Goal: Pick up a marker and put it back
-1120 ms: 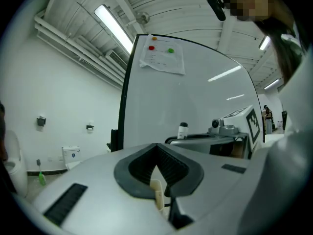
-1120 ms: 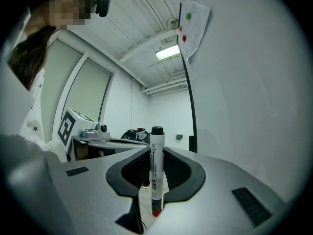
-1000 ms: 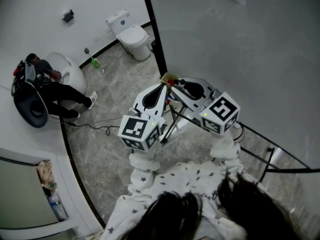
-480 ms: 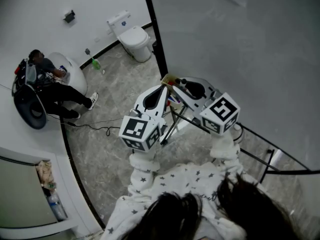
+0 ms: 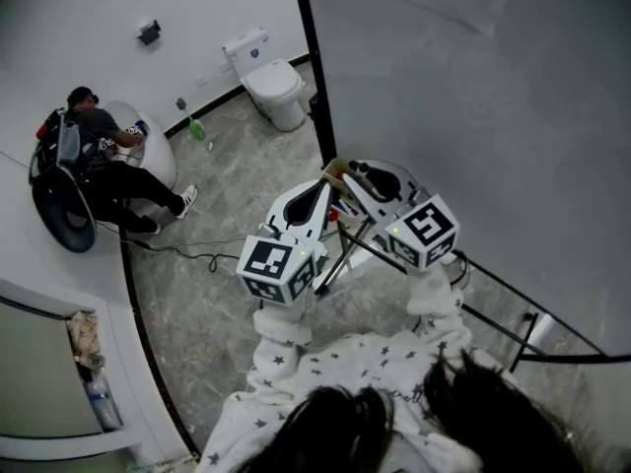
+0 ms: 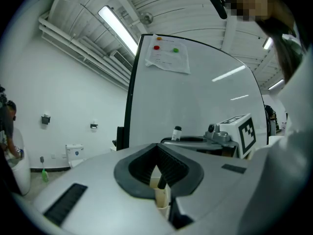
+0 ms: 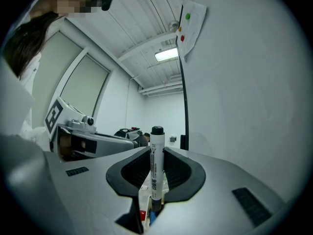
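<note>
One marker [image 7: 156,168] is being gripped upright, cap up, by the right gripper's [image 7: 156,151] closed jaws; the left gripper [image 6: 157,149] is being held shut, empty.

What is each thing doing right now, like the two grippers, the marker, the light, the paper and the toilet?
marker: upright, black cap on, gripped.
right gripper: shut on the marker.
left gripper: shut, nothing between its jaws.
ceiling light: switched on.
paper: stuck on the whiteboard.
toilet: lid down.
</note>
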Available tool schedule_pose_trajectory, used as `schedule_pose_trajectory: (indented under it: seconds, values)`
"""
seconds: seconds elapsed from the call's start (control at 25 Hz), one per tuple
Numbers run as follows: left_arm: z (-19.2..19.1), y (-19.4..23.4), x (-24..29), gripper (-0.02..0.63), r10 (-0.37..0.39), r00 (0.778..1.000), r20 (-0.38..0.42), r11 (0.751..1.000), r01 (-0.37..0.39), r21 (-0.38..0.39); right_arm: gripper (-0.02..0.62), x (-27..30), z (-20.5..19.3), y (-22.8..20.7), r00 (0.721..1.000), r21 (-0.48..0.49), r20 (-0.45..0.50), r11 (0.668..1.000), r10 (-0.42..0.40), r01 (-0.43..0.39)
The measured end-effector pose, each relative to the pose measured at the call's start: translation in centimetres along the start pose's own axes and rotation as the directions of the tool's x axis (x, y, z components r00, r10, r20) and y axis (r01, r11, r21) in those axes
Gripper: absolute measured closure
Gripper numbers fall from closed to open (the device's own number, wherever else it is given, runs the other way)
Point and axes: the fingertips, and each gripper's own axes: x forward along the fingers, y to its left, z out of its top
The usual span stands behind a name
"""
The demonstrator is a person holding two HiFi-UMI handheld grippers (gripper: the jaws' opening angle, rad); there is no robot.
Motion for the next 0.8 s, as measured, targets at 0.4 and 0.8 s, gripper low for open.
schedule_pose_trajectory:
  seconds: [0.4, 0.8]
  values:
    - [-0.1, 1.4, 0.2, 0.604, 0.048, 0.999, -0.002, 0.999, -0.048, 0.008, 0.522, 1.6, -4.8, -2.1, 0.999, 0.010, -0.025, 0.999, -0.030, 0.031]
    - [-2.0, 2.4, -0.6, 0.604, 0.089, 0.996, -0.020, 0.996, -0.089, -0.006, 0.522, 2.1, -9.2, -1.0, 0.997, 0.027, -0.074, 0.999, -0.018, 0.020]
